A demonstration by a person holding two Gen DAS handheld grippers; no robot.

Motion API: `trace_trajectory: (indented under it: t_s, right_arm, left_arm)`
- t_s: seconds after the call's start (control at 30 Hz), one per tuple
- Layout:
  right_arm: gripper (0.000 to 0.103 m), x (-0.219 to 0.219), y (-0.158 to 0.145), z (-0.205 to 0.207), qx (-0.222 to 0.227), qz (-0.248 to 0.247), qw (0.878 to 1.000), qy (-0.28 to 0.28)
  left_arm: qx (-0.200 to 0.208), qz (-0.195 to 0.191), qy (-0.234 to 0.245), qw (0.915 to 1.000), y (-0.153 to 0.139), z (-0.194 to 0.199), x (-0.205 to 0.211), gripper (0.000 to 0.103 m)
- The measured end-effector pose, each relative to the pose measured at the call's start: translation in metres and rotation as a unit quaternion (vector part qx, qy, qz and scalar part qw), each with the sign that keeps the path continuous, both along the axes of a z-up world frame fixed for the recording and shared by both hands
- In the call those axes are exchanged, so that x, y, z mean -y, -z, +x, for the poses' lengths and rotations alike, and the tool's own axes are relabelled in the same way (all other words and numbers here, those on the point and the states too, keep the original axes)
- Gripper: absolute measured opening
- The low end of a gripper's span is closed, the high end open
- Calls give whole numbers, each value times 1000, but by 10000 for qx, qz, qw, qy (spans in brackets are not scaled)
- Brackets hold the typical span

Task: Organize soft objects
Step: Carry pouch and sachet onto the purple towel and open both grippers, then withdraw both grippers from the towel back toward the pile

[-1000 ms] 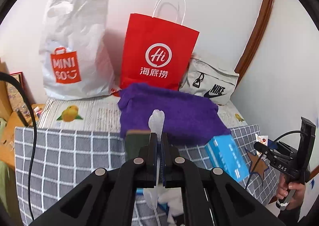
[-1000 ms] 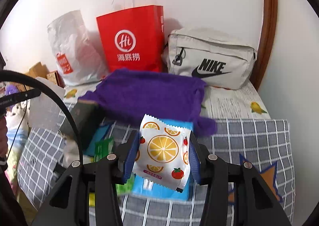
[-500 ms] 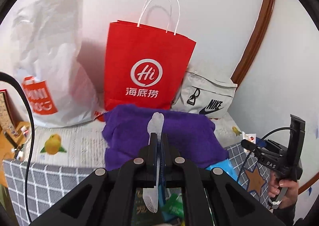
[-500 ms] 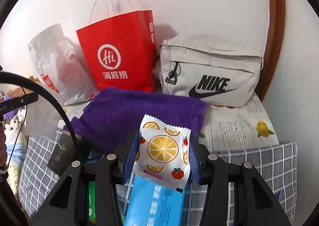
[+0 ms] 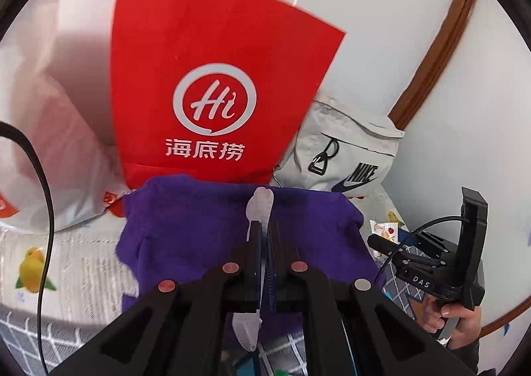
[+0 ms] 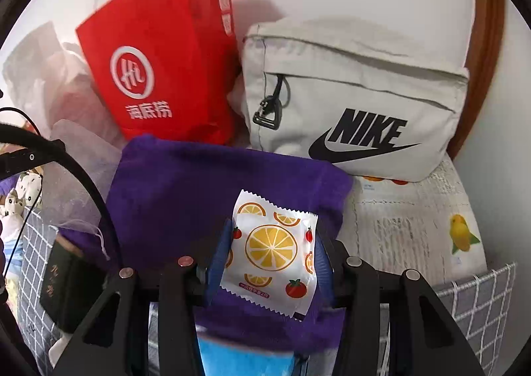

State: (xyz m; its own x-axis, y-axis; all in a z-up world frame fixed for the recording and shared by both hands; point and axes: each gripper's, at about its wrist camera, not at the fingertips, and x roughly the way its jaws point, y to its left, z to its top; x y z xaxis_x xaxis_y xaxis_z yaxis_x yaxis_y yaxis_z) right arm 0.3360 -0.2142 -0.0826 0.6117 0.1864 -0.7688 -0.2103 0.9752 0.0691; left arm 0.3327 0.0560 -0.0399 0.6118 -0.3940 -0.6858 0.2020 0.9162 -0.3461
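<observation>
i'm carrying both loads toward the bags at the wall, and i reckon the way to do this well is to clear the purple towel (image 6: 212,210) and line up over a bag mouth, likely the red paper bag (image 5: 215,84), before letting go. my left gripper (image 5: 264,233) is pinched tight on a thin translucent pouch (image 5: 260,206), angled down above the towel. my right gripper (image 6: 272,253) clamps the orange-print sachet (image 6: 272,250) by its edges, tilted down, the grey nike bag (image 6: 348,94) ahead.
</observation>
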Motion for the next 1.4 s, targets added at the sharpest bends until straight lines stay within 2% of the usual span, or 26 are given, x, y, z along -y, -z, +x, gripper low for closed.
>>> trace_trajectory:
  t_s: [0.13, 0.27, 0.57, 0.83, 0.87, 0.97, 1.0, 1.1, 1.17, 1.2, 1.23, 1.4]
  right_arm:
    - [47, 1, 13, 26, -154, -22, 9999, 14]
    - [47, -3, 26, 49, -353, -80, 9993, -57]
    - [47, -20, 64, 87, -897, -444, 9947, -214]
    - [47, -20, 71, 97, -1125, -536, 9918, -284]
    - [47, -21, 72, 98, -1149, -556, 9913, -314]
    - [48, -19, 77, 100, -1232, -488, 9905, -372]
    - [52, -18, 77, 101, -1265, -448, 9902, -387]
    - [66, -19, 78, 105, -1318, -348, 9891, -557]
    - [73, -24, 76, 103, -1236, -398, 9891, -689]
    - [83, -25, 74, 101, -1156, -477, 9896, -709]
    - [87, -26, 71, 98, -1078, -574, 9900, -705]
    - [88, -22, 51, 78, -869, -616, 9923, -635]
  left_arm:
    - [-148, -116, 46, 9998, 13, 22, 4, 4]
    - [-329, -63, 13, 9994, 28, 42, 6, 4]
    - [-736, 439, -420, 9954, 68, 71, -10, 4]
    - [-913, 663, -440, 9926, 79, 76, -8, 4]
    - [-911, 700, -431, 9924, 77, 74, -8, 7]
    - [-940, 874, -480, 9906, 72, 72, -9, 32]
    - [-918, 959, -530, 9897, 70, 70, -12, 40]
    - [-813, 1124, -654, 9882, 59, 63, -19, 57]
    - [-772, 1164, -696, 9877, 53, 58, -23, 60]
    - [-749, 1192, -697, 9876, 50, 54, -24, 60]
    - [-734, 1220, -704, 9873, 49, 53, -23, 60]
    - [-665, 1296, -764, 9864, 38, 34, -23, 60]
